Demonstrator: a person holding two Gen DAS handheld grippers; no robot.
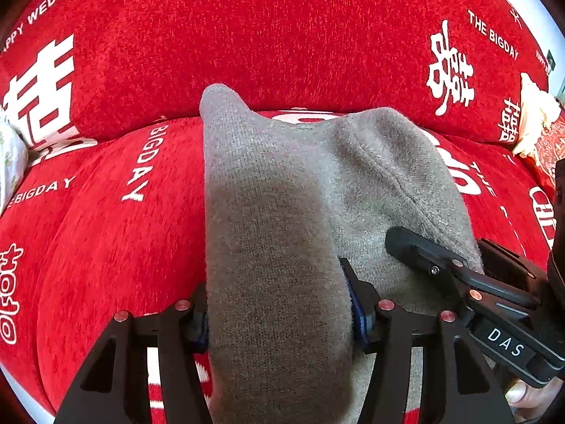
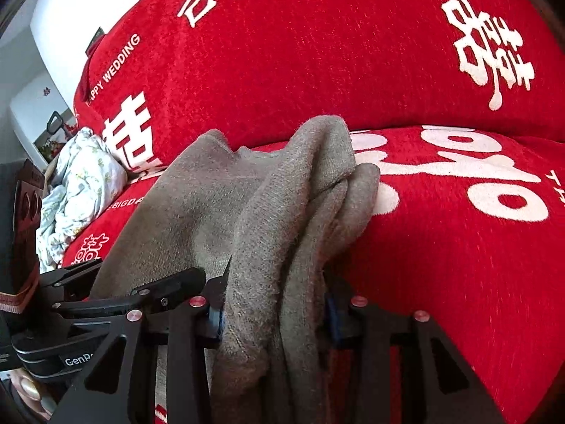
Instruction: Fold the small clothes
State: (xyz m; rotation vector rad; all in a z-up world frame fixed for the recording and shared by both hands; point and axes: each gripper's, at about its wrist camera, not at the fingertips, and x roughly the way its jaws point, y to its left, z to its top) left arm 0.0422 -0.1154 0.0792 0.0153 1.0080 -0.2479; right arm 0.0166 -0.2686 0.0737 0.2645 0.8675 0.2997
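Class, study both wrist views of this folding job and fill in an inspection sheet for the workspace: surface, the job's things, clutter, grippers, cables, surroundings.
Surface: red sofa cover with white lettering, seat and backrest.
Job's things: grey knitted garment, bunched, draped from both grippers onto the seat.
Clutter: floral white cloth heaped at one end of the sofa; cream fabric at the other end.
Grippers: left gripper shut on a fold of the garment; right gripper shut on gathered layers; the two sit close side by side.
Cables: nothing seen.
Surroundings: white wall behind the sofa.
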